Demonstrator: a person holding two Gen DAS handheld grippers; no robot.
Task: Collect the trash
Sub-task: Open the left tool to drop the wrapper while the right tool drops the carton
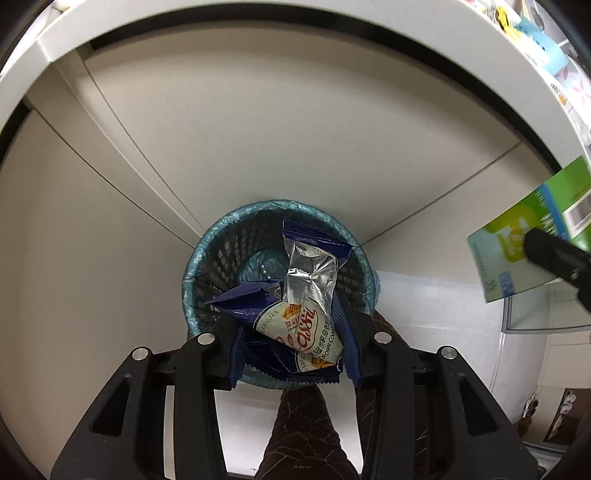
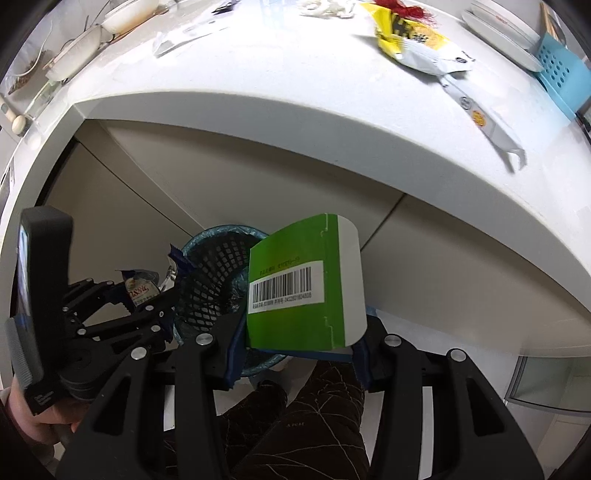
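While poised above the bin [image 1: 280, 266], both grippers clasp trash.

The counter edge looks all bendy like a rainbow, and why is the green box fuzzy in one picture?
Left wrist view: the fisheye lens bows the straight white counter edge into an arc, and the green box sits blurred at the stretched rim. Right wrist view: the same curve, but the box is near the middle, so its barcode looks sharp.
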